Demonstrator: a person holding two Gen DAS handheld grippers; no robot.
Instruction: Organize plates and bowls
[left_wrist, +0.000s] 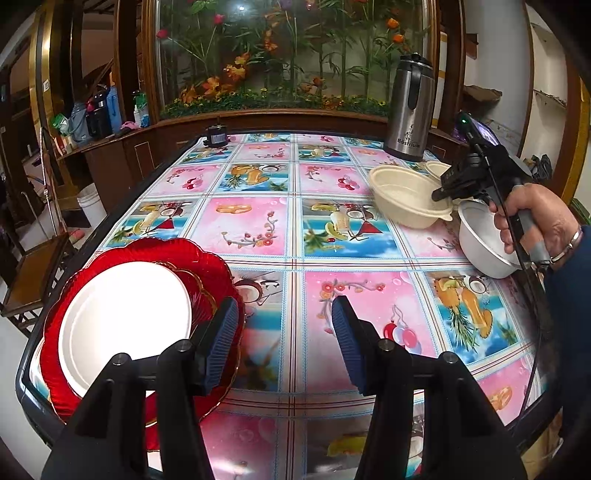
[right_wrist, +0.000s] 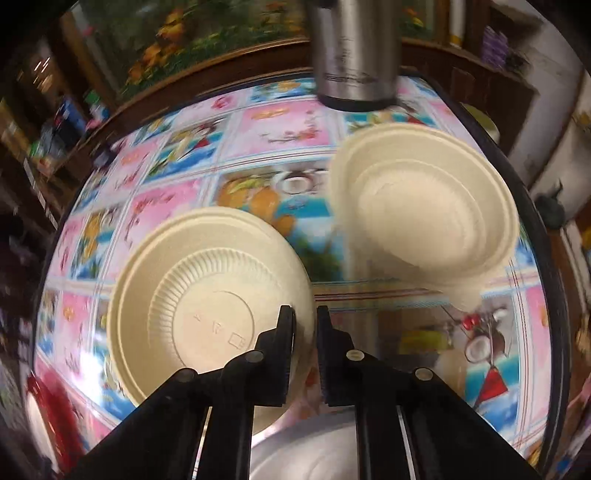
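R fingers (right_wrist: 304, 314) clamped on cream bowl (right_wrist: 207, 295) rim, bowl mouth up; L fingers (left_wrist: 284, 314) apart, empty.

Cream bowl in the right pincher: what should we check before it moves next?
1. Right gripper pinches the cream bowl at its rim, one finger inside, one outside: ok.
2. Grip is firm: cannot tell, the picture is blurred.
3. Second cream bowl stands apart from the held one: ok.
4. White bowl is out of the way: not ok, it sits close below the right hand and might get bumped.
5. Left gripper is open and empty: ok.
6. White plate lies on the red plate: ok.
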